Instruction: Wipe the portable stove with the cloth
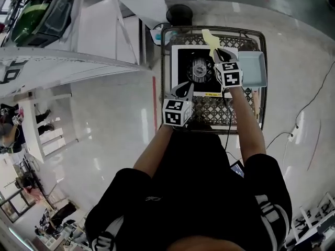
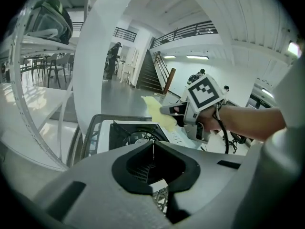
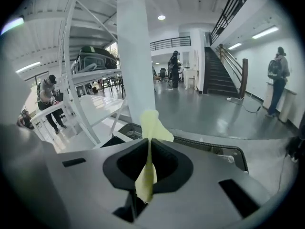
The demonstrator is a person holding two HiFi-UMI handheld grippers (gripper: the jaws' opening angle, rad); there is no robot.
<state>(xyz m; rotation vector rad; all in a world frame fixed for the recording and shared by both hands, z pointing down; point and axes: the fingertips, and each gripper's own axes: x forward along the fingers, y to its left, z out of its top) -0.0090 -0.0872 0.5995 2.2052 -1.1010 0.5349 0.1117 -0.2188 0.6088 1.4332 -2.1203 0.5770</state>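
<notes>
A portable stove, white with a black top and a round burner, sits on a wire-mesh table. My right gripper hovers over the stove's far right corner, shut on a yellow cloth that sticks up past its jaws. The right gripper view shows the cloth pinched between the closed jaws of that gripper. My left gripper hangs over the stove's near left edge with its jaws together and nothing in them. From the left gripper I see the stove, the cloth and the right gripper ahead.
A light blue tray lies on the table right of the stove. White slanted beams and a shelf stand left of the table. A black round object sits beyond it. A cable trails on the floor at right. People stand far off.
</notes>
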